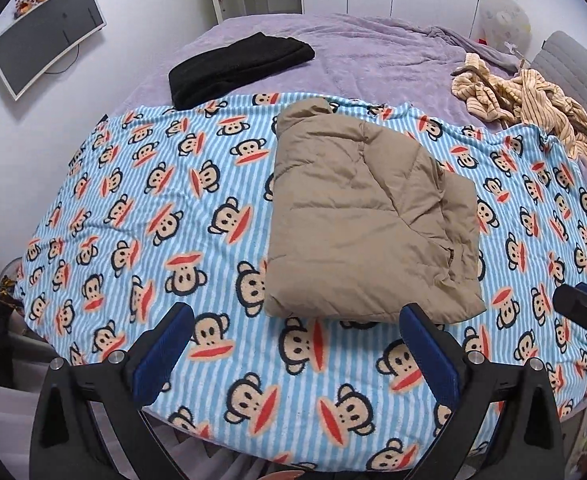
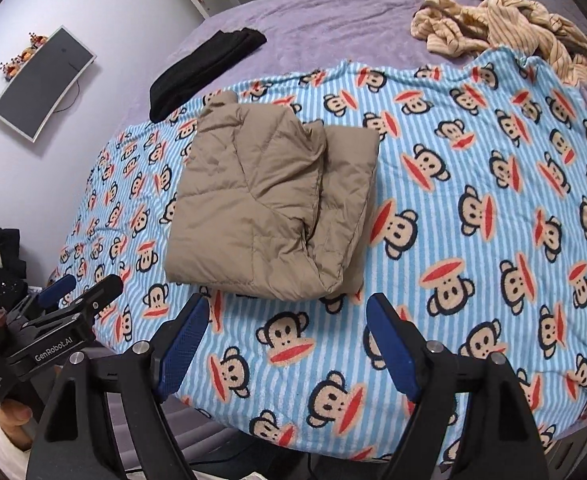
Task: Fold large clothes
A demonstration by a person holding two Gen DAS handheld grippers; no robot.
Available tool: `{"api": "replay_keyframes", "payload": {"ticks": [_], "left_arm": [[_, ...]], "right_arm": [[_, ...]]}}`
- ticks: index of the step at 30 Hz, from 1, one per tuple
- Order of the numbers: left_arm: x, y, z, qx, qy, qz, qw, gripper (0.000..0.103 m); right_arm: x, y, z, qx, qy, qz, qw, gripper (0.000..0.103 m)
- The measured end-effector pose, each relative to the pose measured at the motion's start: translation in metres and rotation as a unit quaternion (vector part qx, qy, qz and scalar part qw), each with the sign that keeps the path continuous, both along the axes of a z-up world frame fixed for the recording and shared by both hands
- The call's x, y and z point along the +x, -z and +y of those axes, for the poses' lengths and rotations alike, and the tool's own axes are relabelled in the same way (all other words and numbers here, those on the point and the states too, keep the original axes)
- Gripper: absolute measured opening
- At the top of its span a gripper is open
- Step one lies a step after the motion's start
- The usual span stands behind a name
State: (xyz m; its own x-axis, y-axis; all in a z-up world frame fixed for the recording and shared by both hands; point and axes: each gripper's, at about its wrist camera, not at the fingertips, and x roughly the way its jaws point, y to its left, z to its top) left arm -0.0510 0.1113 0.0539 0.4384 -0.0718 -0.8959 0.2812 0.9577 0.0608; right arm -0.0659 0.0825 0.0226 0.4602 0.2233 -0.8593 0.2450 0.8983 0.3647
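Observation:
A tan quilted jacket (image 1: 365, 216) (image 2: 269, 204) lies folded into a thick rectangle on the blue-striped monkey blanket (image 1: 153, 208) (image 2: 473, 208) spread over the bed. My left gripper (image 1: 295, 316) hovers above the blanket just in front of the jacket's near edge, open, with nothing between its blue pads (image 1: 161, 360). My right gripper (image 2: 289, 304) stands open above the same near edge, and its pads (image 2: 393, 352) are also bare. The left gripper (image 2: 81, 292) shows at the left of the right wrist view, held by a hand (image 2: 13, 420). The right gripper's tip (image 1: 581, 304) shows at the right edge of the left wrist view.
A folded black garment (image 1: 237, 68) (image 2: 205, 68) lies beyond the blanket on the purple bedspread (image 1: 373, 52). A crumpled heap of beige striped clothes (image 1: 533, 100) (image 2: 505, 24) sits at the far right. A screen (image 1: 45, 36) hangs on the left wall. The bed's front edge is right below both grippers.

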Motion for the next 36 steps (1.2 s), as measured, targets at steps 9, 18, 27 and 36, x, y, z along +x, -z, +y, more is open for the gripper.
{"api": "replay_keyframes", "payload": {"ticks": [9,18,27,36], "left_arm": [[0.020,-0.023,0.022,-0.012,0.012,-0.014,0.9998,0.103],[0.025,-0.032,0.030,-0.014,0.013,-0.021,0.9996,0.103],[0.025,-0.032,0.034,-0.017,0.005,-0.017,0.9997,0.103],[0.026,-0.031,0.035,-0.016,0.001,-0.015,0.9998,0.103]], "right_arm": [[0.010,-0.036,0.020,-0.068,0.064,-0.045,0.995,0.103],[0.018,-0.047,0.030,-0.088,0.073,-0.035,0.993,0.103],[0.017,-0.045,0.035,-0.088,0.076,-0.025,0.993,0.103],[0.017,-0.044,0.035,-0.088,0.075,-0.025,0.993,0.103]]}}
